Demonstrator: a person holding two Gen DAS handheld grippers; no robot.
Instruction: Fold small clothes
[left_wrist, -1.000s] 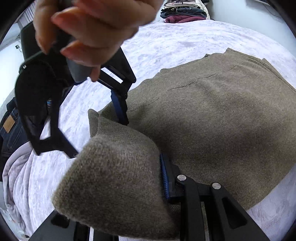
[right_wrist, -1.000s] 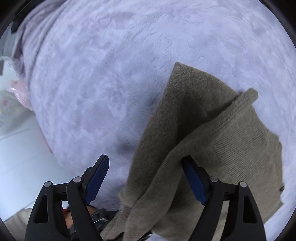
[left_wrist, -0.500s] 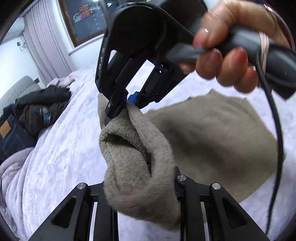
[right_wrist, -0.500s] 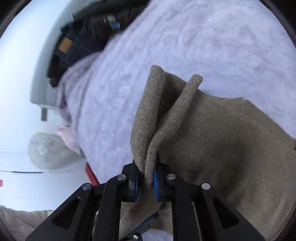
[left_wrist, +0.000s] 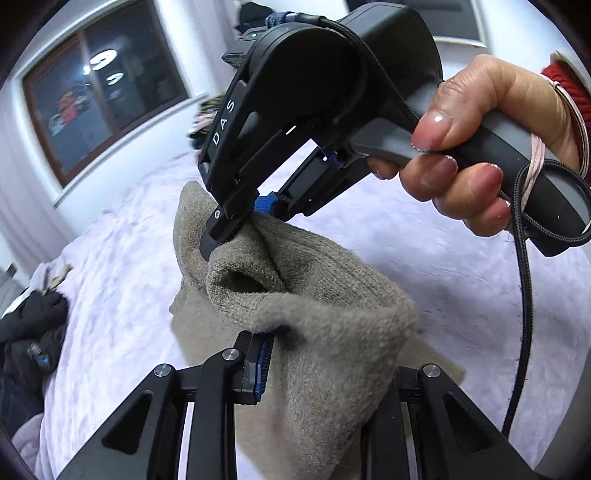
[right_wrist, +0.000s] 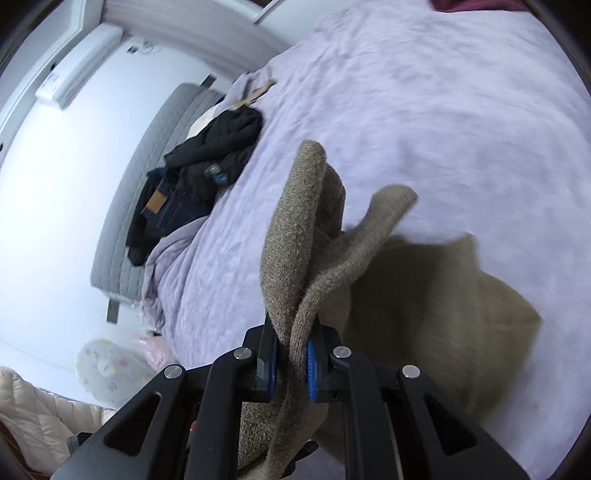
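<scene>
Here both grippers pinch the same edge of the olive knit sweater (left_wrist: 332, 332): the left gripper (left_wrist: 325, 373) nearest, the right gripper (left_wrist: 240, 225) just beyond it. The edge stretches between them, and the rest hangs down toward the bed (right_wrist: 443, 110) below.

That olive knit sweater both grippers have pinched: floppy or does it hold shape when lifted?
Likely floppy: the sweater sags and bunches between the left gripper and right gripper. Its thick knit probably grips the pads rather than slipping. The hanging body may swing.
</scene>
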